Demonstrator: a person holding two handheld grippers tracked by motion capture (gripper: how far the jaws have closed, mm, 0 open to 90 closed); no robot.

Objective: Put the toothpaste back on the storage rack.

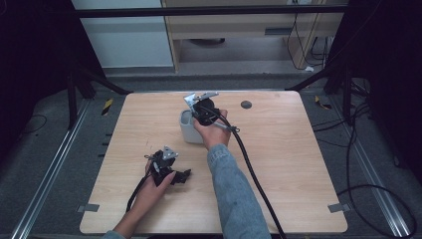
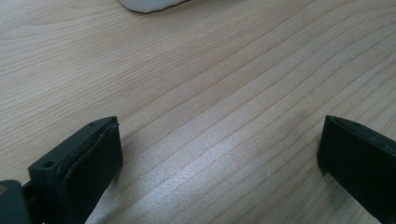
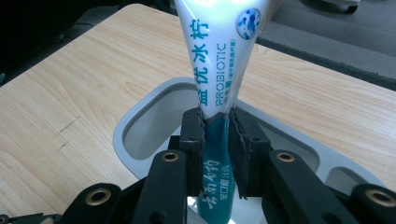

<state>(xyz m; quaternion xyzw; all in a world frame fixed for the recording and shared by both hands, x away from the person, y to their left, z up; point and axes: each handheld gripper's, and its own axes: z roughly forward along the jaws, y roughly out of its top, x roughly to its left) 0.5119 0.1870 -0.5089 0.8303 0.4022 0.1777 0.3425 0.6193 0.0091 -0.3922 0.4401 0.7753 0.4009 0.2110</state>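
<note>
Toothpaste tube [image 3: 215, 70], white at the wide crimped end and teal lower down, stands pinched between the 2 black jaws of the right gripper [image 3: 215, 140] directly over a grey holder [image 3: 140, 126] with rounded compartments, near the far middle of a pale wooden table [image 1: 278, 164].

At left in the high view, the left gripper [image 1: 169, 172] rests low over the near part of the table in the person's left hand [image 1: 152, 191], well apart from the holder. The left gripper view shows its jaws spread wide with nothing but bare wood grain between them, and a sliver of a white object [image 2: 149, 4] at the top edge.

Toward the middle, the person's right hand [image 1: 211, 132], in a grey-blue sleeve [image 1: 234, 194], carries the right gripper at the holder, its thick black cable [image 1: 254, 174] trailing back across the table. The pads clamp the tube at the line where white meets teal, the tube running up and away from the camera.

The work appears to be setting the tube into 1 compartment of the holder. The grip sits on a soft, flattened stretch of the tube, so it could slide or twist between the pads. If the lower end meets the rim rather than the opening, the light holder might tip or skid. A release too high could leave the tube leaning out over the edge or toppling onto the table.

A small dark disc [image 1: 246, 104] lies at far right of the holder.
</note>
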